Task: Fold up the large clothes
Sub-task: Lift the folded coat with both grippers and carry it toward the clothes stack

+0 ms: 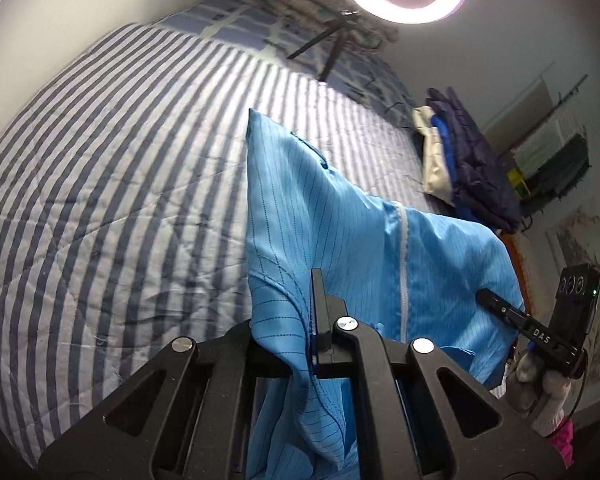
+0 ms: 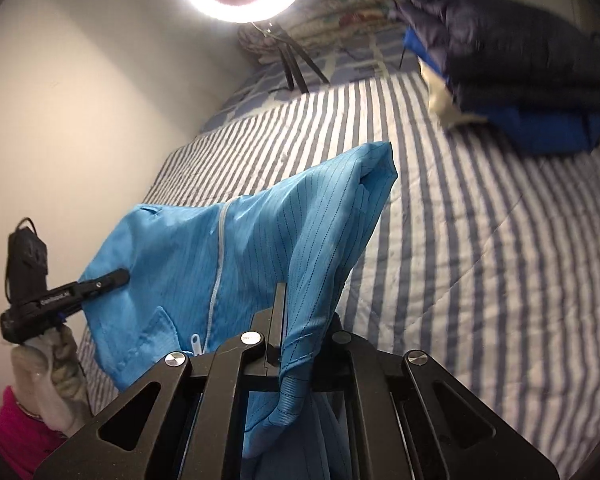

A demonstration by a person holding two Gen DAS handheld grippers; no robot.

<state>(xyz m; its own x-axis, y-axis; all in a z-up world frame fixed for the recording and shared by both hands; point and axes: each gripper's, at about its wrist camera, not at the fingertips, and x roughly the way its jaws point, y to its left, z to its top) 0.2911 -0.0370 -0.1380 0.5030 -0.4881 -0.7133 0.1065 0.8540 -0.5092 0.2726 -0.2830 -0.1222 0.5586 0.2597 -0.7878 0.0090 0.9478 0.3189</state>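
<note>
The blue garment point(image 1: 380, 248) hung stretched left to right above the striped bed point(image 1: 120, 184), left gripper point(image 1: 320, 320) and right gripper point(image 2: 278, 320) each pinching an end (zipper between them).

White letters "DAS" on the black arm of the right gripper point(image 1: 488, 298), seen from the left wrist view near the right edge, running along the arm toward the hand. On the matching arm of the left gripper point(image 2: 120, 276), seen from the right wrist view, a short white word, blurred and upside down, not readable. No other legible print: none on the blue garment point(image 1: 340, 220), none on the striped bedspread point(image 1: 120, 160).
</note>
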